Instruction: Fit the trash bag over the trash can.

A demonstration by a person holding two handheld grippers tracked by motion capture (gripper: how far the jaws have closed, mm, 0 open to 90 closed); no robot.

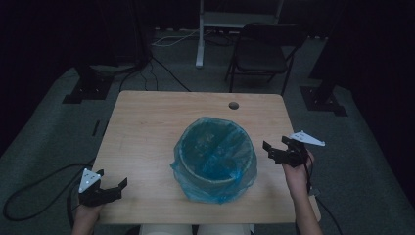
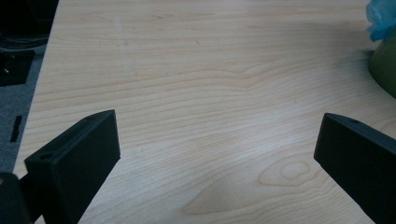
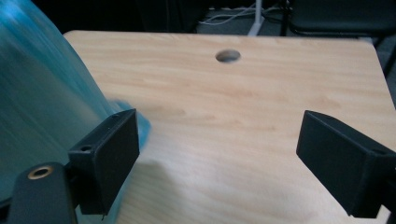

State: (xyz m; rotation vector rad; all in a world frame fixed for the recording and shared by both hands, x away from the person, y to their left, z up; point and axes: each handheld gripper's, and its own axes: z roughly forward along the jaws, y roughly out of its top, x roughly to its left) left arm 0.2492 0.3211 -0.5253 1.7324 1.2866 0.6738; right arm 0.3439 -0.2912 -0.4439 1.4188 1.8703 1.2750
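Observation:
A round bin lined with a blue plastic bag point(image 1: 214, 157) stands in the middle of the wooden table point(image 1: 147, 132), the bag folded over its rim. My left gripper point(image 1: 113, 186) hovers at the table's front left corner, open and empty, well left of the bin. In the left gripper view its jaws point(image 2: 217, 154) stand wide apart over bare wood, with the bin's edge point(image 2: 385, 65) at the far right. My right gripper point(image 1: 275, 148) is open just right of the bin. In the right gripper view its jaws point(image 3: 219, 158) are spread, the blue bag point(image 3: 42, 107) against the left jaw.
A cable hole point(image 1: 234, 105) sits near the table's far edge. Behind the table stand a dark folding chair point(image 1: 264, 51) and a white stand point(image 1: 200, 34). Cables point(image 1: 29, 191) trail on the grey floor at the left.

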